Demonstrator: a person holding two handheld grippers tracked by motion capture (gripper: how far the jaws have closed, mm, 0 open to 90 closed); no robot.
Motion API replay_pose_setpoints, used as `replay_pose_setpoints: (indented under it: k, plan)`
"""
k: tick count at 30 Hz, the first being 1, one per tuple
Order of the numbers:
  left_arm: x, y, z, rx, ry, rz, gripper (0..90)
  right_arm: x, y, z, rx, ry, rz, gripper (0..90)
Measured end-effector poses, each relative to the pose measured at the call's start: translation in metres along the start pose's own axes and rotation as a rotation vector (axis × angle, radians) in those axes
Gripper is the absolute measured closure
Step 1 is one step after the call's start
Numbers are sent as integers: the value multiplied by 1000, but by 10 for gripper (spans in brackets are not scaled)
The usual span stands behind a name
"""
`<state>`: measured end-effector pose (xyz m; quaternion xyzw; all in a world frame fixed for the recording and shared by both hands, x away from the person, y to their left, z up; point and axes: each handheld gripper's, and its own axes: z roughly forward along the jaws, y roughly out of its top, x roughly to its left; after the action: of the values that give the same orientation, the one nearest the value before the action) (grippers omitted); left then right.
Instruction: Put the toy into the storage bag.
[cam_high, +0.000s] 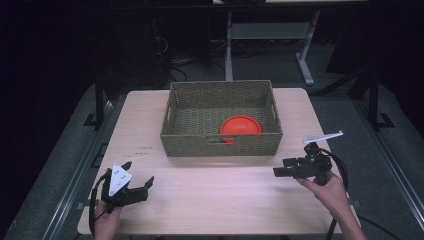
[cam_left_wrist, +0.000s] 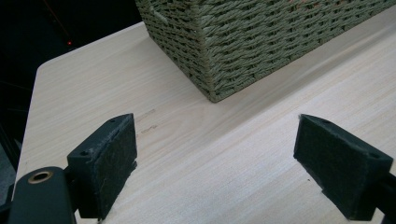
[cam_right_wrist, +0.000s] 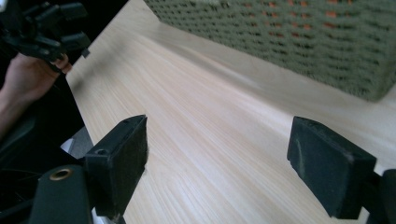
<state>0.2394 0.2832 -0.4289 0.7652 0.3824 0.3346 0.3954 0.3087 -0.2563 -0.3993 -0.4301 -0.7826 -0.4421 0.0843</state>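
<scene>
Left tongs (cam_high: 139, 181) gape wide, low at the near-left; right tongs (cam_high: 280, 171) also spread, pointing left.

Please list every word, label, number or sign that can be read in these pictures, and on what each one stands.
No text can be read.
Table: two small dark marks left of the basket, too small to read.
Basket, orange bowl, left tongs, right tongs: no lettering visible.

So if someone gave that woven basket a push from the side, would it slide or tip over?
The woven basket would probably slide rather than tip: it sits low and wide on the smooth wooden table. It looks light, holding just an orange dish, so a gentle push should move it. The woven walls may flex a little.
</scene>
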Motion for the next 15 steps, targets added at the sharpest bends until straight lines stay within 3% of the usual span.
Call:
replay_pose_setpoints:
  k: [15]
  plan:
    - [-1,0,0,0,-2,1,128,-13,-31,-3,-2,-19,40,187]
